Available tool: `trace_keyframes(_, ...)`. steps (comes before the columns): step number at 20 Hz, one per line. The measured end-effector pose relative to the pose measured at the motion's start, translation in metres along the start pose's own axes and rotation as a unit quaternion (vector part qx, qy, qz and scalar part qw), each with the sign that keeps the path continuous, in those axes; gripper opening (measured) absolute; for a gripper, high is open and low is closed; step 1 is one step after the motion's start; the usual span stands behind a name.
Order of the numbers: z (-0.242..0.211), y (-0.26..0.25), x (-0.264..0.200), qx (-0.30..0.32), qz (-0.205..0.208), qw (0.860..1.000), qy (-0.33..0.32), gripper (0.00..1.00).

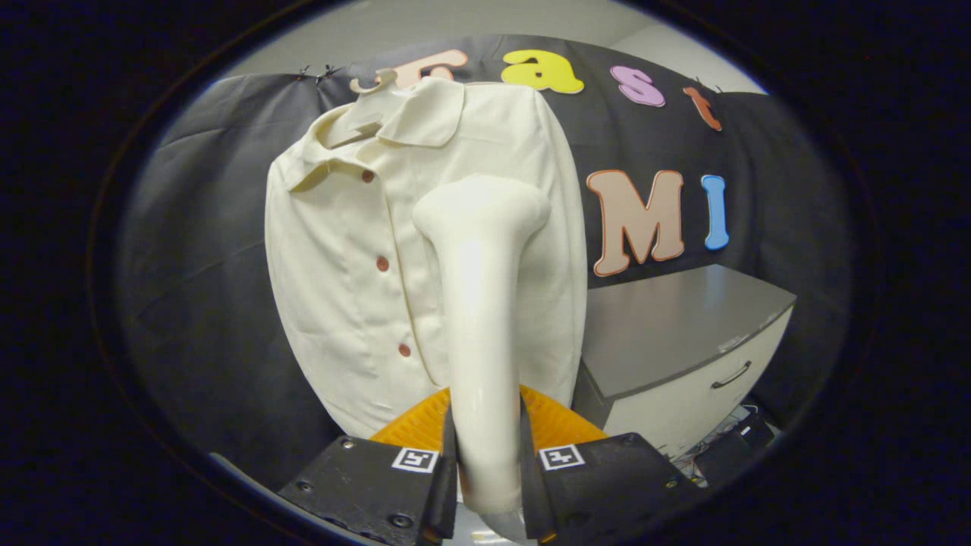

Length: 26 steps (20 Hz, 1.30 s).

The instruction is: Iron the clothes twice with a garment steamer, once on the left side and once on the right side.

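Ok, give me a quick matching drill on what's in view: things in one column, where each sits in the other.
1 steamer
2 shirt
3 cabinet
4 hanger

A beside the shirt, against the booth wall
B clamped between the jaws of the gripper
C inside the shirt collar
D hanging just beyond the steamer head

Pairs: 1-B, 2-D, 3-A, 4-C

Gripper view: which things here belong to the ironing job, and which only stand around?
Job: cream handheld garment steamer, clamped in the gripper; cream buttoned shirt on a hanger.
Standing around: grey-topped white drawer cabinet.
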<state>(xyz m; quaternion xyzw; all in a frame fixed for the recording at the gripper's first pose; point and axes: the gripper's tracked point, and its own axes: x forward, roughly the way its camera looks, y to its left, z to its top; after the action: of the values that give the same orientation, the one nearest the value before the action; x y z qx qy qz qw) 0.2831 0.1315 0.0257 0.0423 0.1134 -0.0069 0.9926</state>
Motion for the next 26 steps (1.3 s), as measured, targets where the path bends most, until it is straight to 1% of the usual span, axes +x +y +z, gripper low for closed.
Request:
trace_keyframes(6, -0.056, -0.014, 0.002, 0.001, -0.002, 0.999, 0.051, 0.34)
trace_keyframes(13, -0.121, -0.024, 0.001, 0.002, -0.007, 0.994, 0.111, 0.34)
trace_keyframes(26, -0.203, -0.033, -0.005, 0.002, -0.015, 0.983, 0.182, 0.35)
